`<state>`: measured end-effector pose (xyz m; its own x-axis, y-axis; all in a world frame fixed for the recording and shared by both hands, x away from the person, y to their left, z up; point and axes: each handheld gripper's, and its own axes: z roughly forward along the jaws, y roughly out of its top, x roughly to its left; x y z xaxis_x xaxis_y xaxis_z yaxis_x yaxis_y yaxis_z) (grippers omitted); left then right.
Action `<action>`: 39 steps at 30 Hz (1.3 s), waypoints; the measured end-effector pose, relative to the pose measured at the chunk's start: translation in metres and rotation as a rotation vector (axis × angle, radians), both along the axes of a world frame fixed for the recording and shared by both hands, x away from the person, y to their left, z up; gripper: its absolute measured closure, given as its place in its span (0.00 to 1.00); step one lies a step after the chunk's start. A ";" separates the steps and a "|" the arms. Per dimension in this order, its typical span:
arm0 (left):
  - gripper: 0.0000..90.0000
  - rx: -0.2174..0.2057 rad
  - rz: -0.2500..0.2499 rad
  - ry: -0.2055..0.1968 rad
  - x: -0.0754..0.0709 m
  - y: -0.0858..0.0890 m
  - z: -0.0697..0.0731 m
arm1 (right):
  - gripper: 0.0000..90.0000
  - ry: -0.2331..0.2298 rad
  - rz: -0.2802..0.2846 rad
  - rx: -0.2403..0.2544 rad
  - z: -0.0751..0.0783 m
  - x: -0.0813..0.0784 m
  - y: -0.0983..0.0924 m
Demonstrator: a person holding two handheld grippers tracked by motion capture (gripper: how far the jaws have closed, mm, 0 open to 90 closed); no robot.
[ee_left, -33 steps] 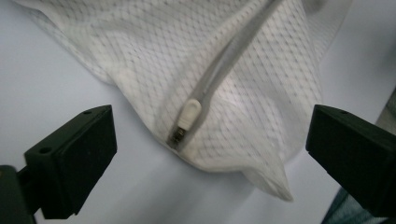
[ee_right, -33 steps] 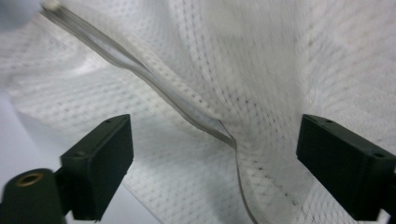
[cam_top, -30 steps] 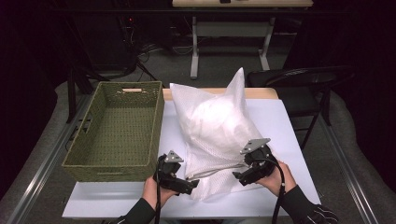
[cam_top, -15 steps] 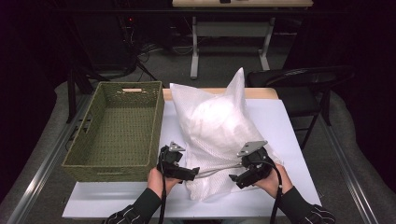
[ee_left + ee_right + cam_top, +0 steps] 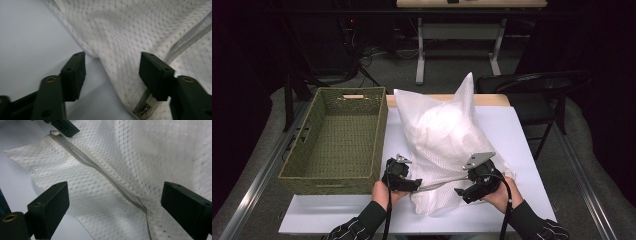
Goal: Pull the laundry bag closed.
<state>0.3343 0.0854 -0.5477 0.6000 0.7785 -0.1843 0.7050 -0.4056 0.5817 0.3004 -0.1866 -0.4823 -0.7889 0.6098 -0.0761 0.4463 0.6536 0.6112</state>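
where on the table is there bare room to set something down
Free: the white table right of the white mesh laundry bag, and its front strip below the green woven basket. Crowded: the bag's near end, between left gripper and right gripper.

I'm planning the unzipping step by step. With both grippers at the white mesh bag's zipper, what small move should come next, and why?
Probably finish closing the left gripper on the white mesh laundry bag beside the grey zipper. Its jaws have just been closing, yet the pads still stand apart with a fold of mesh between them. The right gripper is open over the zipper.
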 end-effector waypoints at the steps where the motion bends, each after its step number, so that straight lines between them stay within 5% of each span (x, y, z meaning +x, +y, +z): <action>1: 0.49 -0.003 0.006 -0.012 -0.001 0.001 -0.001 | 0.09 0.003 -0.003 0.003 0.000 -0.001 0.001; 13: 0.79 -0.018 0.035 -0.071 -0.014 0.003 -0.007 | 0.10 0.015 0.014 0.023 0.001 0.000 0.006; 20: 0.98 -0.033 -0.009 -0.076 -0.015 0.006 -0.008 | 0.10 0.025 0.016 0.015 -0.001 0.003 0.011; 25: 0.99 -0.091 -0.022 -0.033 -0.009 0.012 -0.008 | 0.10 0.032 0.011 0.014 -0.003 0.005 0.009; 34: 1.00 -0.188 -0.016 -0.057 -0.010 0.021 0.014 | 0.10 0.025 -0.052 0.045 0.004 0.003 -0.006; 39: 0.99 -0.236 -0.019 -0.035 -0.012 0.028 0.018 | 0.11 0.028 -0.026 0.068 0.007 0.003 0.000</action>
<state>0.3221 0.1132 -0.5301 0.6232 0.7050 -0.3384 0.6764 -0.2687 0.6858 0.3035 -0.1864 -0.4753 -0.7739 0.6332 -0.0113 0.4805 0.5986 0.6409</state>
